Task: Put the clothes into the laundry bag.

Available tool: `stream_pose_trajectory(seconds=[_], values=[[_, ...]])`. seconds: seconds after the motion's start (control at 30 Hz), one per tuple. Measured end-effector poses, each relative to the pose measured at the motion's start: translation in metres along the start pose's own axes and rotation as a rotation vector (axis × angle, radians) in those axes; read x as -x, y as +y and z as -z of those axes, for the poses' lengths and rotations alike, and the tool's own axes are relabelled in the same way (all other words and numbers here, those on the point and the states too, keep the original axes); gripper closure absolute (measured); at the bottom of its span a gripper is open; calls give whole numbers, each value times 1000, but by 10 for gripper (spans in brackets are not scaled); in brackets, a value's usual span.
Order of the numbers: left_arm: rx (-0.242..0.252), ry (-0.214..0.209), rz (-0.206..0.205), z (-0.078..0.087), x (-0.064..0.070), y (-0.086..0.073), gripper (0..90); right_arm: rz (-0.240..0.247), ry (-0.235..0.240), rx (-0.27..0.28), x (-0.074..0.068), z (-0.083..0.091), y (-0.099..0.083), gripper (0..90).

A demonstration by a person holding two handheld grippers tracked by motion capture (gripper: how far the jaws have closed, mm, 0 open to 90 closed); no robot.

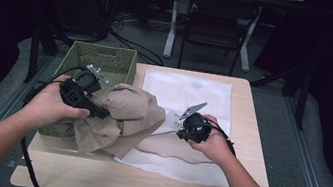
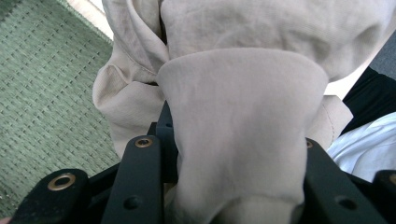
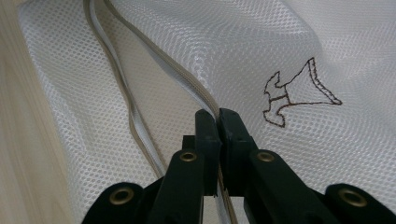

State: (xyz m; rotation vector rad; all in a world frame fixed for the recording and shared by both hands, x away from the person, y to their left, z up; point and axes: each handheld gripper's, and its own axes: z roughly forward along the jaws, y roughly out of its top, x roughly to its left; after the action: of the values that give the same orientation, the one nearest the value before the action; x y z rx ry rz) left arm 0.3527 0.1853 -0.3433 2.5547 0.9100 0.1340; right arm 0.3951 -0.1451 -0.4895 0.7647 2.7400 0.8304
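- In the high view, a bunched beige garment (image 1: pixel 123 117) was seen lifted at the left edge of a white mesh laundry bag (image 1: pixel 190 93), partly over the wooden table (image 1: pixel 247 111) and just in front of a green woven basket (image 1: pixel 104 58). The left gripper (image 1: pixel 87 96) was buried in its folds; the right gripper (image 1: pixel 188 127) was held low at the bag's near edge.
- In the left gripper view, a thick fold of the garment (image 2: pixel 238 135) was clamped between the jaws, with the basket weave (image 2: pixel 42 93) seen behind. The bulk hung outside the grip, so slippage under its own weight was judged likely if it were swung.
- In the right gripper view, the jaws were pinched shut on the bag's zipper edge (image 3: pixel 205 100), beside an embroidered mark (image 3: pixel 299 91). The hold looked thin; it was judged that the mesh could be pulled free, or the opening left too narrow, so that the garment would snag on the rim.
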Motion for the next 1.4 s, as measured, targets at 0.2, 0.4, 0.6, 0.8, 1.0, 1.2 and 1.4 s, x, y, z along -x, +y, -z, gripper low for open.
stream_pose_trajectory(seconds=[0.2,0.4,0.6,0.8,1.0,1.2,1.4], values=[[5,-13,-19,-2,7,1,633,-6,9,22,11,9,11,874],[8,-27,-38,-5,14,1,633,-29,18,34,19,16,16,874],[18,-35,-52,-10,20,-1,633,-45,38,37,25,19,19,874],[29,-52,-64,-15,26,-4,633,-53,35,37,27,23,24,874],[21,-74,-70,-27,29,-4,633,-50,29,41,27,25,28,874],[16,-77,-76,-42,34,-3,633,-50,33,44,26,24,29,874],[13,-84,-93,-57,40,-2,633,-51,31,49,27,26,28,874]])
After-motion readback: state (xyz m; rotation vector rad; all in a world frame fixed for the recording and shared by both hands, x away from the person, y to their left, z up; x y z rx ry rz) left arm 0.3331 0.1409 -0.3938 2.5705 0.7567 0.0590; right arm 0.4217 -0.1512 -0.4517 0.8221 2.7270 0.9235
